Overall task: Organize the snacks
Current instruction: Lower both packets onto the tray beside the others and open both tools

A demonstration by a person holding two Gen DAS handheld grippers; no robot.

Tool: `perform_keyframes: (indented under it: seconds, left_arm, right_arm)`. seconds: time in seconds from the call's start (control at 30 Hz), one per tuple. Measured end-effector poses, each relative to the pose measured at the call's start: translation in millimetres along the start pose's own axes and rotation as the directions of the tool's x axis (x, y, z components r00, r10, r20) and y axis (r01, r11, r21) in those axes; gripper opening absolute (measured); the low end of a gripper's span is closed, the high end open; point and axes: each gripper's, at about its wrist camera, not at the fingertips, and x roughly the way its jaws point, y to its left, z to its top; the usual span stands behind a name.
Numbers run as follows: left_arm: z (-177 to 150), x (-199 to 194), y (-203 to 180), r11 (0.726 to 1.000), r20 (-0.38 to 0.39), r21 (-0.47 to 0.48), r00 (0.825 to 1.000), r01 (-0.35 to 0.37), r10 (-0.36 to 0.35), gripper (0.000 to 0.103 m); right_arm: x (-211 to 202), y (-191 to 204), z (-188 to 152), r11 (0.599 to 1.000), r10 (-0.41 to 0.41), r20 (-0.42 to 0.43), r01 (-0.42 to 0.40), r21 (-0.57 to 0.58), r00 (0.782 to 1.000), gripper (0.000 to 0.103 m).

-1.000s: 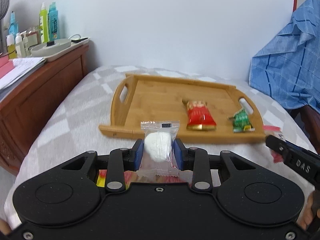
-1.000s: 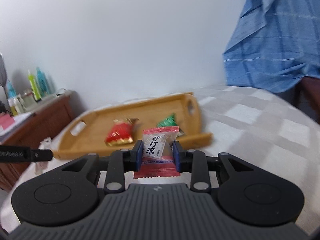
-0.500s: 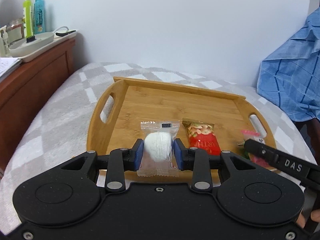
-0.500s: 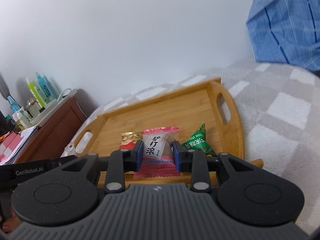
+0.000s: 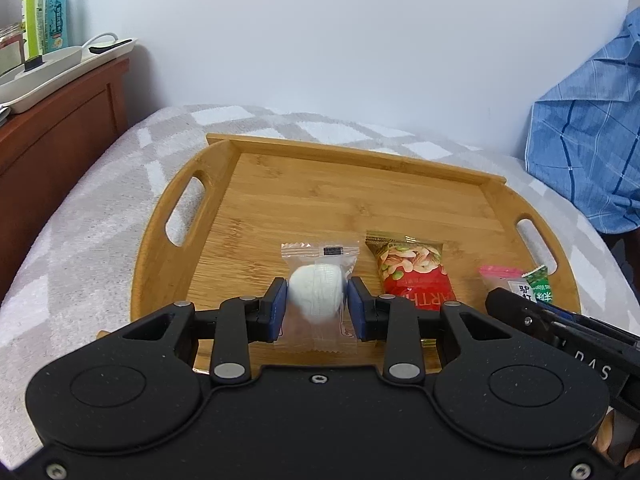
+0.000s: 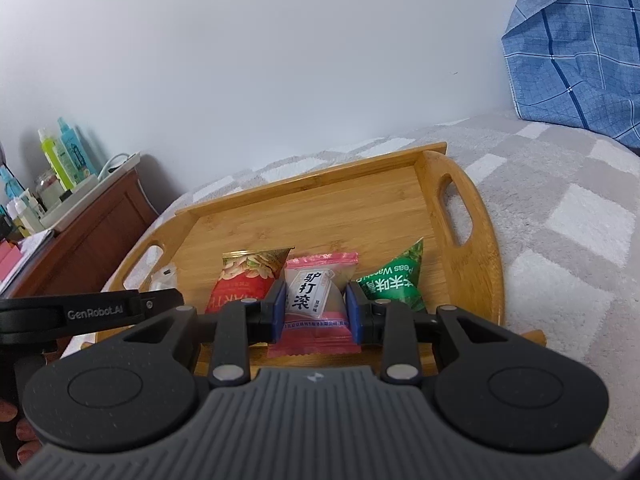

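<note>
My left gripper [image 5: 317, 309] is shut on a clear packet with a white round snack [image 5: 317, 295], held over the near left part of the wooden tray [image 5: 312, 184]. My right gripper [image 6: 315, 307] is shut on a pink packet with black characters [image 6: 316, 292], held over the tray [image 6: 320, 208] between a red nut packet [image 6: 244, 280] and a green pea packet [image 6: 396, 280] that lie on it. The red packet [image 5: 412, 272] also shows in the left wrist view, with the pink packet [image 5: 502, 280] and green packet [image 5: 540, 288] at the right.
The tray sits on a grey and white checked blanket [image 6: 560, 240]. A brown wooden cabinet [image 5: 48, 136] with bottles [image 5: 42, 8] and a white dish stands to the left. A blue plaid cloth [image 5: 584, 128] hangs at the right. A white wall is behind.
Both grippers have moved forward and lower over the tray with their packets still held. The tray now looks closer in both views.
</note>
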Motion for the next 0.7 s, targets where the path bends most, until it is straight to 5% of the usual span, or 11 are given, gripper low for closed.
perform_keyframes:
  seconds: [0.7]
  left_arm:
    - [-4.8, 14.7, -6.8, 1.000, -0.009, 0.028, 1.000, 0.002, -0.002, 0.031]
  right_arm:
    - [10.7, -1.0, -1.9, 1.000, -0.013, -0.028, 0.013, -0.002, 1.000, 0.036]
